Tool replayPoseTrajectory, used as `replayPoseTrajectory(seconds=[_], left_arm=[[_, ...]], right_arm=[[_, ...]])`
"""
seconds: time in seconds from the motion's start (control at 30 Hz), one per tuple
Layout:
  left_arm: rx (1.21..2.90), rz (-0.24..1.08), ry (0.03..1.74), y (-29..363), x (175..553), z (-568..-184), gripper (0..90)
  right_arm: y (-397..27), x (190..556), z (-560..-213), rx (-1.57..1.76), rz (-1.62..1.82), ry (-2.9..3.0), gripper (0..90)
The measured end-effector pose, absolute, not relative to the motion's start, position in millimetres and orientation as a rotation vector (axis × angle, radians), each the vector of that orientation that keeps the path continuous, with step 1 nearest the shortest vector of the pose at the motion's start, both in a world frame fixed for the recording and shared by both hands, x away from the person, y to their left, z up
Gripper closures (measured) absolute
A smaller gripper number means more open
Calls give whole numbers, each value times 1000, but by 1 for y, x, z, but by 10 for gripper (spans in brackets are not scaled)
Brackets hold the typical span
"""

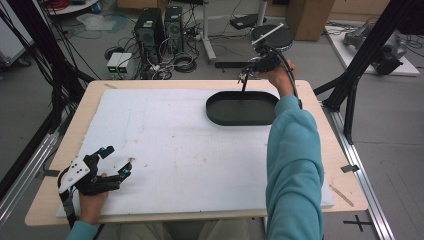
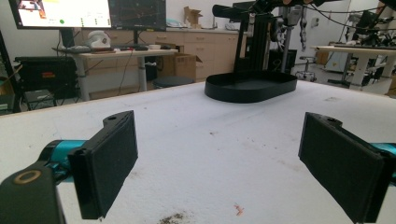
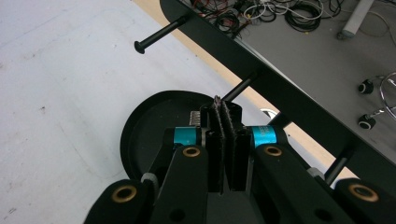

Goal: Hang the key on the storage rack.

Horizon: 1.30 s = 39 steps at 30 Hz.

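Left tongs (image 1: 118,159) sit at the near corner of the white sheet (image 1: 190,150), well apart from the tray (image 1: 220,117) and diagonally across from it. Jaws spread wide, nothing between them. The left gripper view looks straight down the bare sheet at the tray (reads as parked and ready, not working). Only a few specks and stains on the sheet between these tongs and the tray.

The person's turquoise sleeve (image 1: 292,165) reaches up past the right end of the tray, so the right arm is at full stretch. That looks like the active side.

The tray is black, oval and shallow. It lies flat on the sheet toward the far right of the table (image 1: 310,95), and it looks empty as far as I can see.

Right tongs (image 3: 223,105) hang over the tray's far rim, angled down at it. Pads are pressed together with no real gap. A black bar with pegs (image 3: 289,100) runs across just beyond the tray in the right gripper view. Its middle peg ends right behind the jaw tips. I can't tell whether the tips nip that peg or merely sit in front of it. In the high view a thin dark stem drops from these tongs to the tray's far rim, probably the same part.

My guess is the bar is being held over the tray, with the left side kept clear.

Beyond the tray there are computer towers (image 1: 150,30) and loose cables on the floor.
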<state>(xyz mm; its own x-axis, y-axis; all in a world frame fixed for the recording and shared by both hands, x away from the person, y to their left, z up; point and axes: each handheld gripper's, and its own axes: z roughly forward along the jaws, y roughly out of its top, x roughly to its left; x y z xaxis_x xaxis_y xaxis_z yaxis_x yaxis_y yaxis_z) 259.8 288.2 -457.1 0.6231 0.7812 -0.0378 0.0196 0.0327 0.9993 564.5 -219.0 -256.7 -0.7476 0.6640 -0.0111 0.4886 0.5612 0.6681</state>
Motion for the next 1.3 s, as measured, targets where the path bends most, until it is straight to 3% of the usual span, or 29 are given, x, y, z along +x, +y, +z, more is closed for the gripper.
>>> replayPoseTrajectory(seconds=[0.87, 0.93, 0.97, 1.0, 1.13, 1.17, 1.3], left_arm=[[1435, 668, 727, 288, 260, -457, 121], [1435, 669, 727, 288, 260, -457, 121], [1438, 668, 728, 288, 260, -457, 121], [1437, 670, 728, 288, 260, -457, 121], [1434, 672, 726, 288, 260, -457, 121], [1436, 673, 726, 288, 260, -457, 121], [1431, 673, 725, 288, 259, -457, 121]], right_arm=[[-224, 570, -259, 954, 972, 2450, 857], [-227, 566, -257, 981, 1019, 2430, 782], [-228, 565, -257, 990, 1036, 2414, 699], [-228, 565, -257, 990, 1036, 2414, 699], [-232, 557, -257, 1030, 1079, 2375, 251], [-230, 549, -255, 1049, 1069, 2356, 41], [-232, 523, -247, 965, 1241, 2295, 5]])
